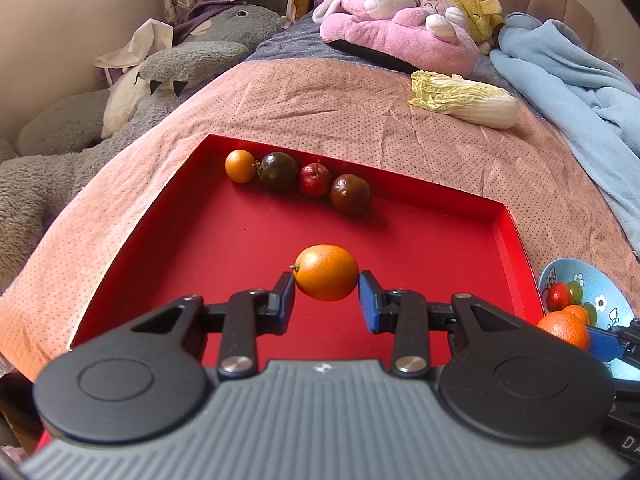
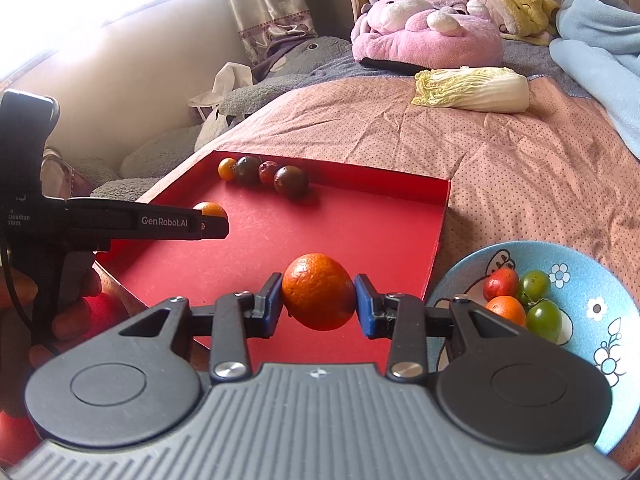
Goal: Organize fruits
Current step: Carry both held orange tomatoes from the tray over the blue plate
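Observation:
A red tray [image 1: 192,248] lies on the bed; it also shows in the right wrist view [image 2: 360,232]. Along its far wall sit a small orange fruit [image 1: 240,165], two dark tomatoes [image 1: 279,171] and a small red fruit [image 1: 315,180]. My left gripper [image 1: 326,295] is shut on an orange kumquat [image 1: 326,272] above the tray. My right gripper [image 2: 318,299] is shut on a tangerine [image 2: 318,297] above the tray's near right part. A blue bowl [image 2: 600,280] to the tray's right holds a red fruit, an orange one and two green tomatoes [image 2: 534,285].
A napa cabbage [image 1: 464,98] lies on the pink bedspread beyond the tray. A pink plush [image 1: 400,28], a grey plush [image 1: 120,112] and a blue blanket [image 1: 568,80] sit farther back. The person's hand [image 2: 68,312] holds the left gripper at the left.

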`<state>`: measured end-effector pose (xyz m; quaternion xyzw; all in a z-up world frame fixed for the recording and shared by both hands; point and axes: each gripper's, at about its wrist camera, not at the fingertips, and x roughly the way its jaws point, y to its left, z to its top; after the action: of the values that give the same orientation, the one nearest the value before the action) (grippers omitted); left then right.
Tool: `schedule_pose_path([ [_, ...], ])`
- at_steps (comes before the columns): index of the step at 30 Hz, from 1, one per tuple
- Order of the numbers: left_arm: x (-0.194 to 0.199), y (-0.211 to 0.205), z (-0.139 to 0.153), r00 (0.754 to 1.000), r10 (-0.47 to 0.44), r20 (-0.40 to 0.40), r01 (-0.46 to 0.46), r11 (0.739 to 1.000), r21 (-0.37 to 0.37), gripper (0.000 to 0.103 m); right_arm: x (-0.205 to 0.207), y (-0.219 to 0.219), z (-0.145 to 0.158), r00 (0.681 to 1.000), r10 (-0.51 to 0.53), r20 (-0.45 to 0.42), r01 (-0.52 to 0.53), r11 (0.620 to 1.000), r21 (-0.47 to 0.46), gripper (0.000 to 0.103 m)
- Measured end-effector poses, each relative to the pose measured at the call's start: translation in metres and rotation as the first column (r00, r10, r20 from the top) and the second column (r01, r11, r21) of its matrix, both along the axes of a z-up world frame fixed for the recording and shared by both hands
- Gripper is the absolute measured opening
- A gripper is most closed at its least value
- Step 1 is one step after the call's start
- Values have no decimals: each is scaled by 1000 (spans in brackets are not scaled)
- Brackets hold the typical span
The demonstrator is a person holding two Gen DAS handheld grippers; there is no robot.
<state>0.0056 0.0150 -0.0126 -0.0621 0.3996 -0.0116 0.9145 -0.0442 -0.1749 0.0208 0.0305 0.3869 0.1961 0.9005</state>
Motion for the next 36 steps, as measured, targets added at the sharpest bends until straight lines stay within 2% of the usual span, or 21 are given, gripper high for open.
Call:
schedule_pose_path([
  [18, -1, -15, 9, 1000, -23, 15, 22, 1000, 17, 38, -11, -26, 18, 998, -48, 37, 46, 998, 46, 43],
  [36, -6, -42, 14, 997, -72, 24, 71, 997, 31, 38, -26, -95, 19, 978, -203, 41, 199, 977, 80, 43],
])
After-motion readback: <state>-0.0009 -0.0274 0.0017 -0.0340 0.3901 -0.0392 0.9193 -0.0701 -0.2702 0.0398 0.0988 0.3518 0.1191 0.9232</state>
